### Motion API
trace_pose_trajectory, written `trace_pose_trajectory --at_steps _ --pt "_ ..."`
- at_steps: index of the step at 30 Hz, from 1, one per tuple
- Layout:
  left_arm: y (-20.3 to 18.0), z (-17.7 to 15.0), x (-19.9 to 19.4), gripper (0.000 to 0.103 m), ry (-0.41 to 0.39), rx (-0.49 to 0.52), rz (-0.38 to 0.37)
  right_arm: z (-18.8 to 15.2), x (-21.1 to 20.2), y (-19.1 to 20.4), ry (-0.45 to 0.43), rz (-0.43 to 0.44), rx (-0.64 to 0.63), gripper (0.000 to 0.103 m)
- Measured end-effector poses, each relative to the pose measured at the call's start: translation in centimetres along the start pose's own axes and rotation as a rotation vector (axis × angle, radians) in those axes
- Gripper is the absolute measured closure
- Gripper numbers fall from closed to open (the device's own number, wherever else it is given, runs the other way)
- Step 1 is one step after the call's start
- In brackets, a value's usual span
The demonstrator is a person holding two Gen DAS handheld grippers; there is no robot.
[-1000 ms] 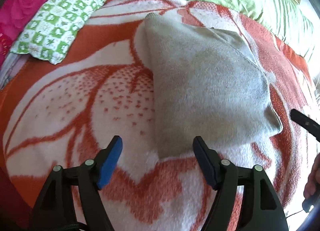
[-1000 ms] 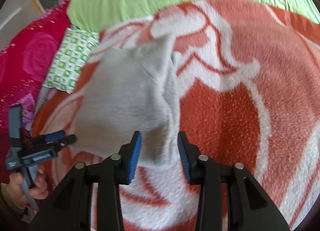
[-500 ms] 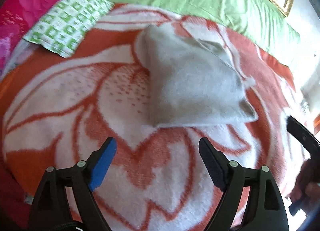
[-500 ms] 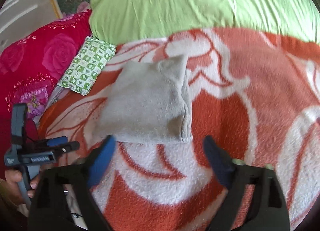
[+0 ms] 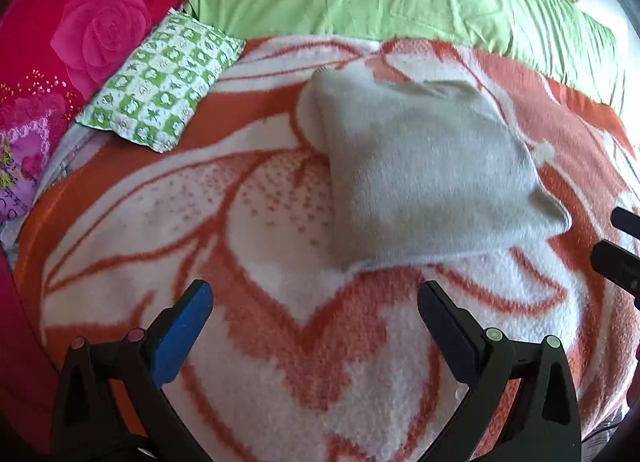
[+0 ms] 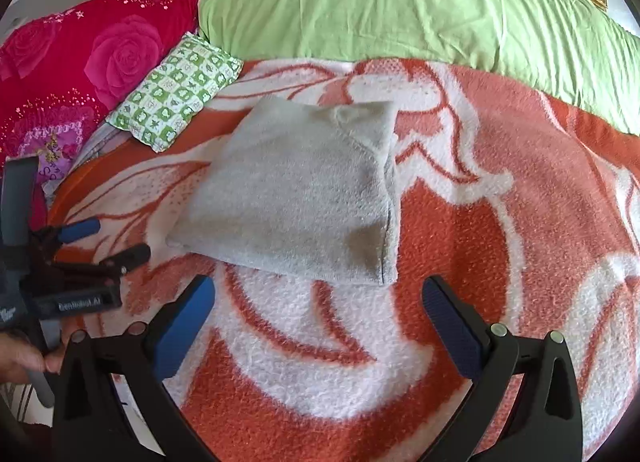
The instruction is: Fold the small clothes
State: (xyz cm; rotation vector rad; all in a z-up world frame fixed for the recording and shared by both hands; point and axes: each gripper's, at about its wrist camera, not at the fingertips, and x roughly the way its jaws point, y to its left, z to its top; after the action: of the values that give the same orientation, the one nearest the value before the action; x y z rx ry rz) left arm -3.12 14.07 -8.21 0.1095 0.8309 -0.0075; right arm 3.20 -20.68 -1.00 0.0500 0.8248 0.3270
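The grey garment (image 6: 296, 189) is what I am working on, and from here it looks folded already into a compact, roughly square packet. My left gripper (image 5: 316, 312) has its jaws spread wide with nothing between them, and my right gripper (image 6: 318, 302) is the same, spread and empty. Both hover short of the cloth, apart from it: in the left wrist view the garment's near edge lies just beyond and slightly right of the jaw gap, and in the right wrist view its near right corner sits just ahead of the gap.

I judge the folding step finished, or at a release between folds (I cannot tell whether another fold is meant). A further fold would call for both grippers to pinch the two near corners and carry them over to the far edge.

Outward from the jaws, the garment rests near the middle of the orange-and-white blanket (image 6: 500, 229). Further out, at the blanket's far left corner, lies a green checked pillow (image 6: 180, 89), with a red rose pillow (image 5: 84, 33) beyond it and a green sheet (image 6: 380, 1) along the far edge.
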Motion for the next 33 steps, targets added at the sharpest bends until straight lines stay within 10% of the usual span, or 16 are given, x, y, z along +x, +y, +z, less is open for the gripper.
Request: trace_pose_trajectory --at_steps 33 --pt "-0.9 3.3 1.1 0.001 -0.023 -0.04 0.027 2.1 1.2 0.0 -0.095 0.029 -0.075 0.0"
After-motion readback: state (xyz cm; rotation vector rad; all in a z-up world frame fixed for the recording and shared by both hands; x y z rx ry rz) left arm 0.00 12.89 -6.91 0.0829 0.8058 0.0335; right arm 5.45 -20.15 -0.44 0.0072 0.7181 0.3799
